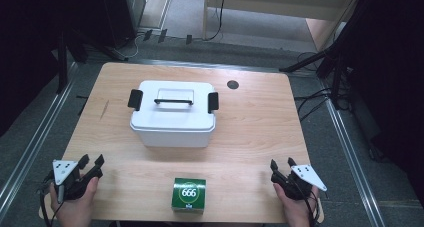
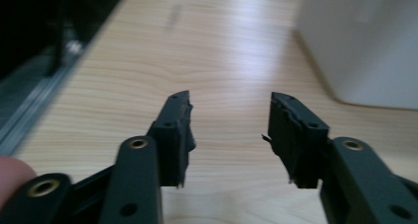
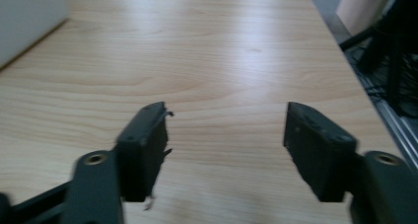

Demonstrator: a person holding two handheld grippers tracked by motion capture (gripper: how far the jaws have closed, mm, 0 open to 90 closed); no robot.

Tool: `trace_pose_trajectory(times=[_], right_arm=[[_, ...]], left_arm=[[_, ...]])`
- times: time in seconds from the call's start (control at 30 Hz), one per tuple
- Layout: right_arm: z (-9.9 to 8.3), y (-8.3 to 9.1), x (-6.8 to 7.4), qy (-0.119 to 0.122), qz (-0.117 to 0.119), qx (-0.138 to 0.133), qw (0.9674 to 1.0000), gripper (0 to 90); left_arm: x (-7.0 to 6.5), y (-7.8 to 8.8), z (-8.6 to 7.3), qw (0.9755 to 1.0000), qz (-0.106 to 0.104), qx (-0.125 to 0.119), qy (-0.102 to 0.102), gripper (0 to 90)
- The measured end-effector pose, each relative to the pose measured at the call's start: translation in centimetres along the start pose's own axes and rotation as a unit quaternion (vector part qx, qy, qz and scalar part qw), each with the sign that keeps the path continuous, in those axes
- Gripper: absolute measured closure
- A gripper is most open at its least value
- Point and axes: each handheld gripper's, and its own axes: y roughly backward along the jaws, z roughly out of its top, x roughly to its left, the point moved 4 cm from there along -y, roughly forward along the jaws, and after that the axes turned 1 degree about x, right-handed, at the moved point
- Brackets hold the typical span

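Note:
A white lidded storage box point(image 1: 173, 116) with a black handle and two black side latches stands mid-table. Near the front edge sits a green carton point(image 1: 189, 194) printed "666". My left gripper point(image 1: 91, 162) rests at the front left corner, held by a hand, jaws apart with bare wood between them point(image 2: 230, 120); the white box's wall point(image 2: 365, 41) rises at the upper right of the left gripper view. At the front right corner my right gripper point(image 1: 282, 163) is open too, nothing between its jaws point(image 3: 226, 120). A corner of the white box point(image 3: 27, 17) shows at the upper left of the right gripper view.
The wooden table point(image 1: 250, 127) has a round cable hole point(image 1: 232, 84) behind the box. Metal rails run along the floor on both sides. Black stands and cables point(image 1: 320, 62) crowd the floor at the far right, beyond the table's edge.

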Motion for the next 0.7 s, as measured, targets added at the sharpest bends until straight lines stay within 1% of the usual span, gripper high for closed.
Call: trace_pose_trajectory(times=[0.03,0.07,0.1,0.13,0.17,0.2,0.27,0.3,0.33,0.37,0.4,0.43,0.5,0.53,0.57,0.6,0.63,0.67,0.7], right_arm=[[0.0,0.0,0.0,0.000,0.000,0.000,1.0000,43.8],[0.2,0.3,0.9,0.017,0.036,-0.007,0.9992,48.3],[0.3,0.5,1.4,0.021,0.045,-0.008,0.9987,49.2],[0.3,0.5,1.4,0.021,0.045,-0.008,0.9987,49.2],[0.4,0.6,1.9,0.025,0.055,-0.009,0.9982,50.1],[0.4,0.7,2.3,0.030,0.064,-0.008,0.9975,51.0],[0.5,0.8,3.2,0.038,0.072,-0.006,0.9967,51.5],[0.5,0.9,3.7,0.037,0.079,-0.009,0.9961,51.5],[0.6,1.3,4.7,0.033,0.088,-0.016,0.9954,53.5],[0.6,1.3,4.7,0.033,0.088,-0.016,0.9954,53.5],[0.7,1.5,5.2,0.030,0.098,-0.020,0.9945,53.6],[0.6,1.6,5.8,0.026,0.106,-0.019,0.9938,54.0],[0.6,1.9,6.6,0.022,0.109,-0.015,0.9937,55.7],[0.6,2.1,7.0,0.020,0.119,-0.016,0.9926,56.4],[0.5,2.6,8.0,0.009,0.133,-0.012,0.9910,58.4],[0.5,2.8,8.5,0.005,0.143,-0.013,0.9896,59.7],[0.4,3.1,9.0,0.005,0.148,-0.009,0.9890,60.8],[0.3,3.3,9.5,0.008,0.151,-0.006,0.9884,61.8],[0.3,3.3,9.5,0.008,0.151,-0.006,0.9884,61.8]], left_arm=[[-0.6,0.0,0.0,0.9999,-0.017,0.003,-0.002,53.2],[-1.7,0.2,-0.2,0.9991,-0.040,0.007,-0.012,57.5],[-2.3,0.3,-0.2,0.9986,-0.049,0.009,-0.016,59.7],[-2.3,0.3,-0.2,0.9986,-0.049,0.009,-0.016,62.3],[-2.9,0.4,-0.3,0.9978,-0.061,0.013,-0.022,62.3],[-3.6,0.5,-0.4,0.9972,-0.070,0.014,-0.025,64.1],[-4.7,0.7,-0.7,0.9958,-0.080,0.021,-0.038,68.5],[-5.3,0.8,-0.8,0.9949,-0.087,0.026,-0.043,69.9],[-6.4,1.0,-1.1,0.9939,-0.092,0.032,-0.052,73.1],[-6.4,1.0,-1.1,0.9939,-0.092,0.032,-0.052,74.7],[-7.2,1.1,-1.2,0.9930,-0.099,0.034,-0.056,74.7],[-7.6,1.2,-1.3,0.9920,-0.104,0.039,-0.061,76.9],[-8.7,1.4,-1.6,0.9902,-0.113,0.043,-0.071,81.3],[-9.2,1.6,-1.7,0.9887,-0.121,0.047,-0.075,83.5],[-10.1,1.7,-2.1,0.9860,-0.138,0.053,-0.078,88.1],[-10.5,1.8,-2.2,0.9843,-0.146,0.057,-0.080,89.4],[-10.9,1.9,-2.4,0.9826,-0.154,0.061,-0.083,89.9],[-10.9,1.9,-2.4,0.9826,-0.154,0.061,-0.083,90.0],[-11.3,2.1,-2.6,0.9813,-0.161,0.066,-0.083,90.0]])
